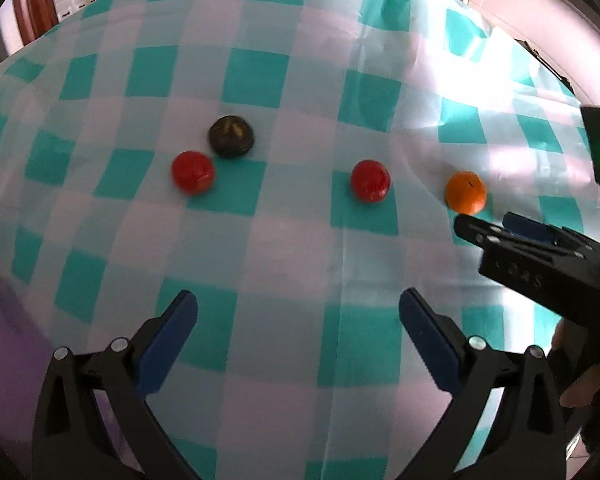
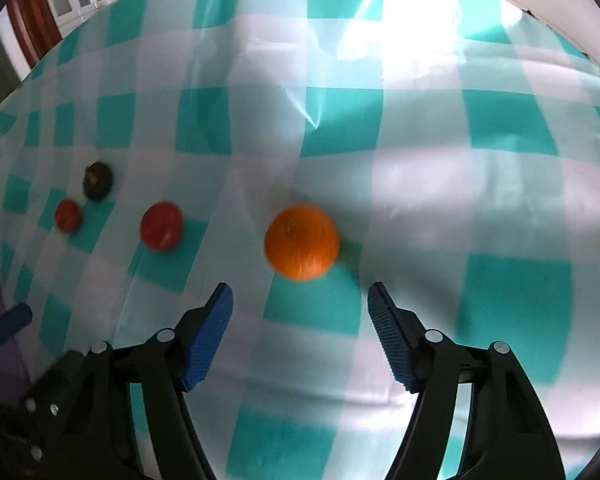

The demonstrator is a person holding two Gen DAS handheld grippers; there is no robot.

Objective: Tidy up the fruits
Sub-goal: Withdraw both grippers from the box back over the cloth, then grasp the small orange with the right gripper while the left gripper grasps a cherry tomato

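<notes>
Fruits lie ahead of your tongs, none gripped. Your right tongs (image 2: 300, 308) stand apart, empty, just short of the orange (image 2: 301, 242). Your left tongs (image 1: 298, 312) gape wide over bare checked cloth (image 1: 284, 240). Beyond them two red fruits (image 1: 370, 181) (image 1: 193, 172) and a dark fruit (image 1: 231, 136) sit mid-surface, well clear of its edges.

The left tongs (image 1: 298, 300) had black angular arms with silver screws and smooth dark-blue pads. The right tongs (image 2: 300, 294) matched, but with ribbed blue pads (image 2: 392, 344); a green light glowed on their housing.
</notes>
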